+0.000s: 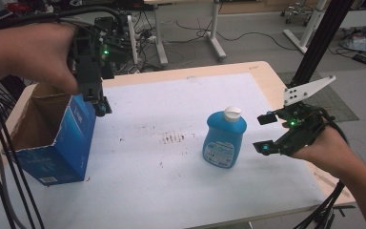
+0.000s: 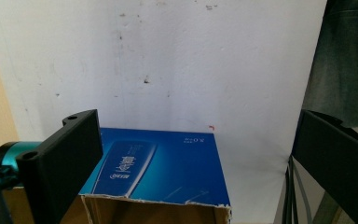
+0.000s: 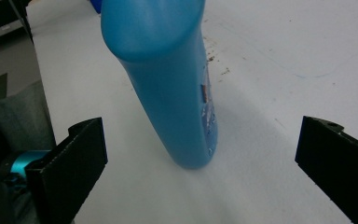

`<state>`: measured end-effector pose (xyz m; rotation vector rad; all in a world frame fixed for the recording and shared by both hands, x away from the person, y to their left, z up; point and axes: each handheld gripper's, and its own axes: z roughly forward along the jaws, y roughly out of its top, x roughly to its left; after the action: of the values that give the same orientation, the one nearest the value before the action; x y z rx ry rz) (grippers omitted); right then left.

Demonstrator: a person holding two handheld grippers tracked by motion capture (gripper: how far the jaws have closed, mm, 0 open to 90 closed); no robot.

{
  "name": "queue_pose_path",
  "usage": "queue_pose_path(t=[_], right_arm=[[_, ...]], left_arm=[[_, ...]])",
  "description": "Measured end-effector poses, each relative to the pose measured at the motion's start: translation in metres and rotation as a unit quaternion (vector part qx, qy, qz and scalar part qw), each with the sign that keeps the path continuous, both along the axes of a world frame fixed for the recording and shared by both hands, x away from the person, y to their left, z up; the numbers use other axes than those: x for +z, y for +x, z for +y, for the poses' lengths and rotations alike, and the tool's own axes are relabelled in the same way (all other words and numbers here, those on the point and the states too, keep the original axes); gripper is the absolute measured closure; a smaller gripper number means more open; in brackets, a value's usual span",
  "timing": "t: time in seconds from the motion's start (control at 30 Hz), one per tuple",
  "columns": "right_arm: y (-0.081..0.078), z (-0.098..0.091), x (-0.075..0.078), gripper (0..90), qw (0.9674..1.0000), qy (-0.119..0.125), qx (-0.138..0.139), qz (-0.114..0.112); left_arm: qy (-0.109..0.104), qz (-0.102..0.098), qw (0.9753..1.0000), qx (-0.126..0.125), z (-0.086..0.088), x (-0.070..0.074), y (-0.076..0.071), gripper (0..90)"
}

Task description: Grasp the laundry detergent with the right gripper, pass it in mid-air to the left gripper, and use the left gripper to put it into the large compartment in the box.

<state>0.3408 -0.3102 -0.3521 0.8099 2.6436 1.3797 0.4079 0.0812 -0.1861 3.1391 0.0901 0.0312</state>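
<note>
Blue bottle (image 1: 224,140) standing upright right of the blue carton (image 1: 57,143), well apart; smooth plastic, probably slick and part-full, so I'm thinking grab mid-body, not the white cap (image 1: 232,113). Right gripper (image 1: 266,132) approaching just beside it, jaws spread, nothing held. Left gripper (image 1: 98,102) hovering over the carton rim, jaws apart, empty

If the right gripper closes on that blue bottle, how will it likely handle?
The blue bottle stands upright, tall and narrow, so a nudge near its white cap would probably tip it. Its smooth plastic may slip. The right gripper, open beside it, should probably grip mid-body.
</note>
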Motion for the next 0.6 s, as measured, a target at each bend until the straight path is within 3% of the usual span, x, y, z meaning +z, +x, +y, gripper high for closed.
queue_pose_path(t=[0.23,0.6], right_arm=[[0.001,0.013,-0.011,1.1,0.9999,0.009,0.002,-0.013],[0.012,0.032,-0.028,1.1,0.9997,0.021,0.003,-0.015]], left_arm=[[0.004,-0.001,1.0000,0.001,0.003,-0.001,0.000,1.7],[0.004,0.000,1.0000,0.002,0.004,0.000,-0.001,1.7]])
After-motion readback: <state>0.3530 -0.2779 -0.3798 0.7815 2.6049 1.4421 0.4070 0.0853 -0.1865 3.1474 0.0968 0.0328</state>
